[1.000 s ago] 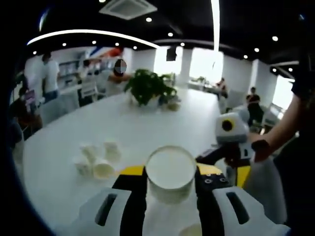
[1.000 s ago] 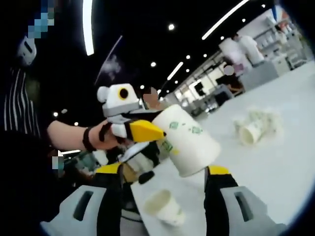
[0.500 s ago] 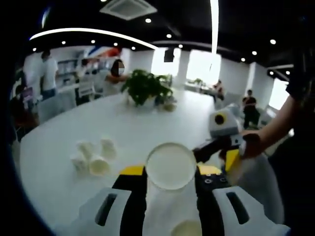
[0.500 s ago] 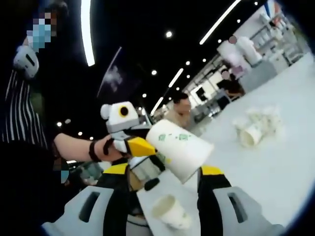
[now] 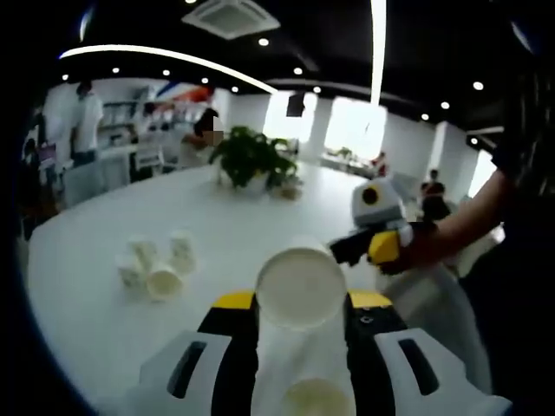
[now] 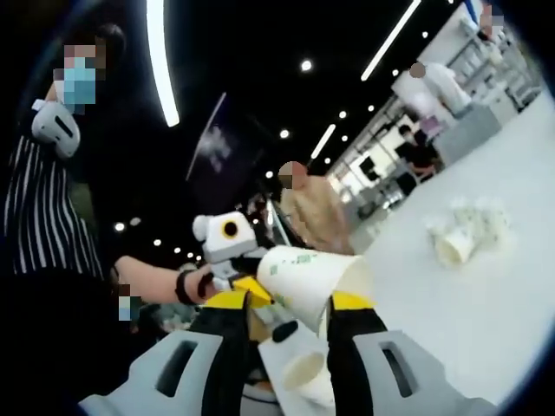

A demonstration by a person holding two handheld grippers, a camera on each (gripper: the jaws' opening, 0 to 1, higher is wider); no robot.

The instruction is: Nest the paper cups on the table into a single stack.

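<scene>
My left gripper [image 5: 301, 305] is shut on a white paper cup [image 5: 301, 282] whose round end faces its camera. In the right gripper view the same cup [image 6: 308, 276], with green print, lies sideways between the jaws of my right gripper [image 6: 289, 305], which press in on both sides. The left gripper [image 6: 253, 282] holds its narrow end from behind. The right gripper [image 5: 355, 251] reaches the cup's far end from the right. A second cup [image 5: 316, 399] [image 6: 295, 368] sits on the table just below. Several loose cups [image 5: 156, 264] [image 6: 464, 234] are clustered farther off.
The round white table [image 5: 217, 225] [image 6: 486, 329] stretches away, with a potted plant [image 5: 251, 156] at its far side. A person's hand [image 5: 425, 247] holds the right gripper, and a forearm [image 6: 156, 277] holds the left. People stand and sit in the background.
The right gripper's jaws have narrowed from wide apart to snug against the cup. The right gripper has moved closer to the cup's far end. The left gripper keeps its hold.
</scene>
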